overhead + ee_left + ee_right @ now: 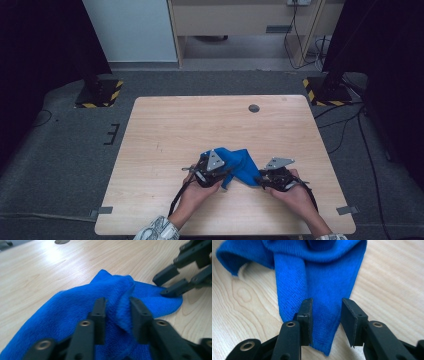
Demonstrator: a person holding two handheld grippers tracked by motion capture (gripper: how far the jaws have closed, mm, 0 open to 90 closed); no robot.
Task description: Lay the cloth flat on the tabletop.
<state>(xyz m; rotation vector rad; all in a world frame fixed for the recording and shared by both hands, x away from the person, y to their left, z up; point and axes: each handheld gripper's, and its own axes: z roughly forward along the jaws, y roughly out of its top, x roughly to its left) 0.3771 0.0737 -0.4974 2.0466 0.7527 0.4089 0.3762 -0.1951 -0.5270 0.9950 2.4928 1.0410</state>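
A crumpled blue cloth (241,161) lies on the wooden table (165,130) near its front edge, between the two hands. My left gripper (224,176) sits at the cloth's left side. In the left gripper view, my left gripper (117,302) has its jaws pinched on a raised fold of the blue cloth (75,305). My right gripper (259,179) is at the cloth's right corner. In the right gripper view, that corner of the cloth (324,277) lies flat on the wood between the jaws of my right gripper (327,302), with a gap on each side. The right gripper (166,283) shows at the cloth's far edge.
A round grommet hole (254,108) sits near the table's far edge. Two stand bases with yellow-black stripes (97,92) (325,90) stand on the floor beyond the far corners. Cables trail along the floor at the right.
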